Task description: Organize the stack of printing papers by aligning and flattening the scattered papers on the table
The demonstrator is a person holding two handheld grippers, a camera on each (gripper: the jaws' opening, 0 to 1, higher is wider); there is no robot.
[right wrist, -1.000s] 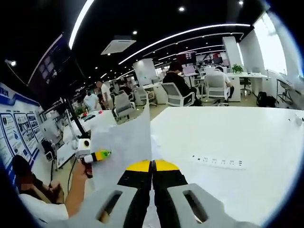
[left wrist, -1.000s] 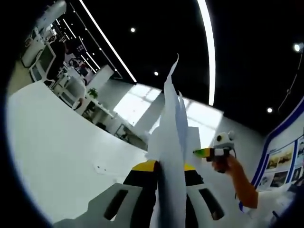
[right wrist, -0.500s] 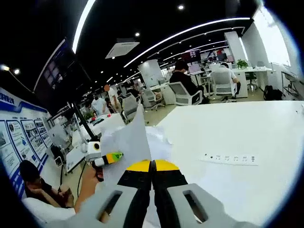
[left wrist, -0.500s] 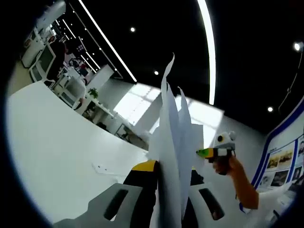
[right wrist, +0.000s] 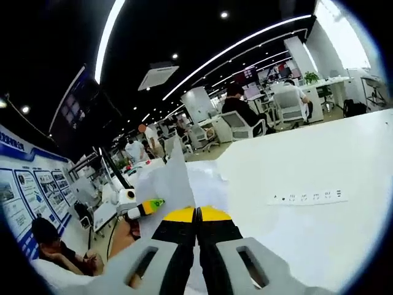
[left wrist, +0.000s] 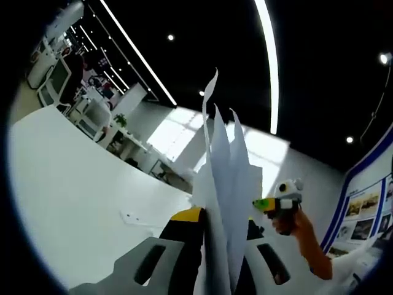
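Both tools pinch the papers between them, well above the white table. In the left gripper view our left tool has its yellow-tipped jaws pressed against the lower edge of the papers, and the sheets stand up from the jaws in a loose fan, their pointed corners splayed apart and uneven against the dark ceiling. To the right of the sheets we see the right tool, green and yellow at its tip, touching the far edge of the papers, with a hand gripping it.

In the right gripper view our right tool has its jaws pressed together with the papers rising out of them and leaning left. The left tool meets the sheets at their left side.

Beyond the sheets lies the table, broad and white, with a power strip lying flat on it. Further back we see office chairs and people seated at desks, long ceiling lights, and a blue poster wall.
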